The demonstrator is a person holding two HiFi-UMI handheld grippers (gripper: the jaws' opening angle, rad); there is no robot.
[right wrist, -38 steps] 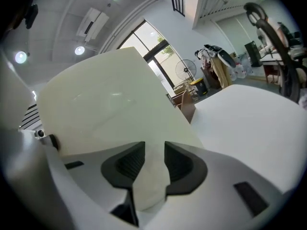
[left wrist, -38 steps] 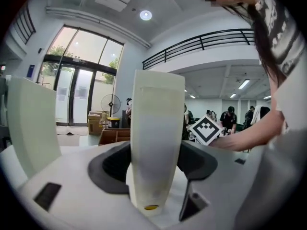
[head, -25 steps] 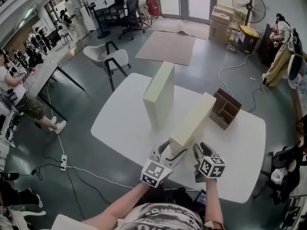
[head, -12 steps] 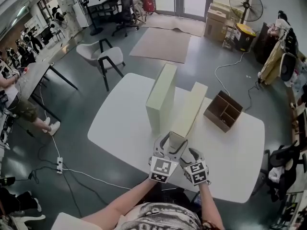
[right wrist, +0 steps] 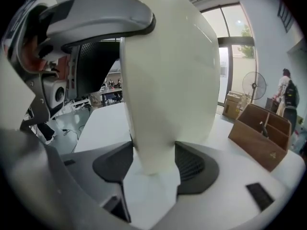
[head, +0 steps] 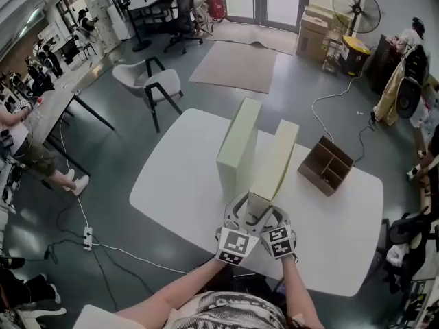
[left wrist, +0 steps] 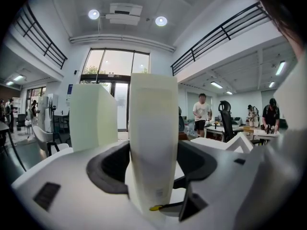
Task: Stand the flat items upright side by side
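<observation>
**Two Flat Boxes Standing Side by Side**

The big white table [head: 171,177] holds everything. Two pale flat boxes stand upright on it, close beside each other: the left box [head: 239,144] and the right box [head: 274,160]. A brown wooden tray [head: 328,166] with compartments sits apart, further right. The left gripper [head: 245,214] squeezes the near end of the right box. The right gripper [head: 271,219] is there too. Its jaws have just been opening, and the same box sits between them, touching both pads.
</observation>
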